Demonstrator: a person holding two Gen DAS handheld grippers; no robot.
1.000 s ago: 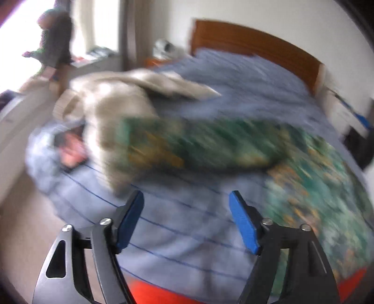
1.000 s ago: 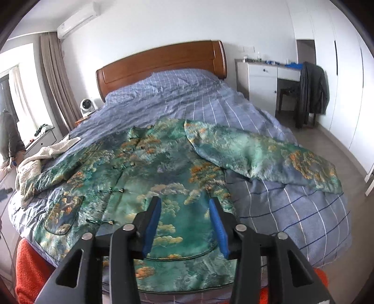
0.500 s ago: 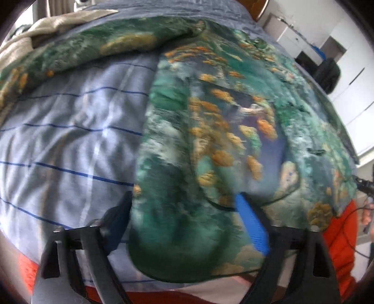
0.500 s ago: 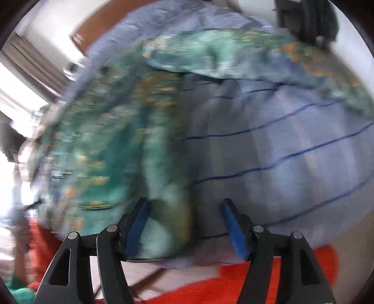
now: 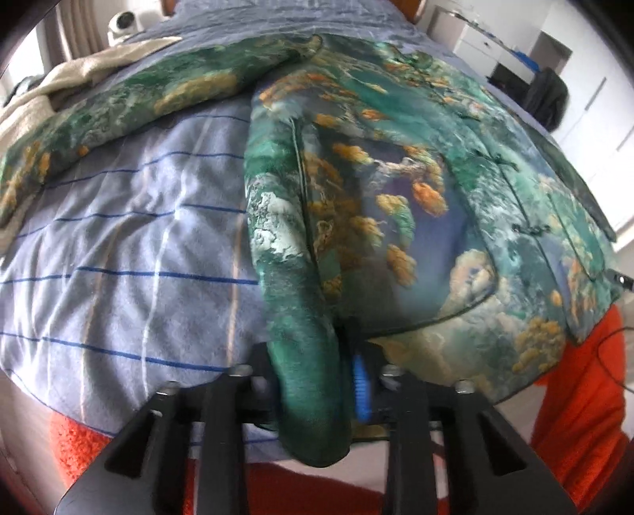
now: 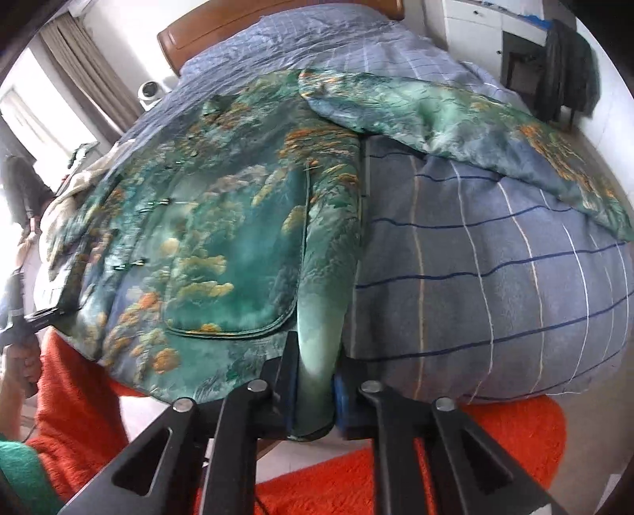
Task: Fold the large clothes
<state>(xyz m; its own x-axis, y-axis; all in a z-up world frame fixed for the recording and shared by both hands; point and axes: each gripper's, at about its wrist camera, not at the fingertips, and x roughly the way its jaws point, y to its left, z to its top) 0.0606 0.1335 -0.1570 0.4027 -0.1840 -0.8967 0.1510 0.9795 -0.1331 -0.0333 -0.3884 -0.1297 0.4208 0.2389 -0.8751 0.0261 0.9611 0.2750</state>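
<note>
Left wrist view: the left gripper (image 5: 313, 380) is clamped on the near hem corner of a green brocade jacket (image 5: 396, 190), its jaws having just been closing, with a thick roll of green fabric bunched between them. One blue pad (image 5: 361, 390) shows at the right of the roll; the other pad is hidden behind the cloth. The jacket lies spread face up on a blue checked bedspread (image 5: 130, 245), one sleeve (image 5: 158, 95) stretched out to the left toward a cream blanket (image 5: 71, 75) at the bed's far edge. An orange rug (image 5: 578, 368) shows below the bed's foot.

Right wrist view: the right gripper (image 6: 315, 390) is closed on the jacket's (image 6: 222, 222) opposite hem corner, its jaws also having just been closing, a fold of pale green fabric pinched narrow between them. The other sleeve (image 6: 455, 119) lies out to the right across the bedspread (image 6: 495, 277). A wooden headboard (image 6: 277, 20) stands at the far end, a dark coat (image 6: 566, 67) hangs over what looks like a chair at upper right, and the orange rug (image 6: 495, 435) lies under the gripper. At the left edge a person's hand (image 6: 20, 364) grips a dark handle.
</note>
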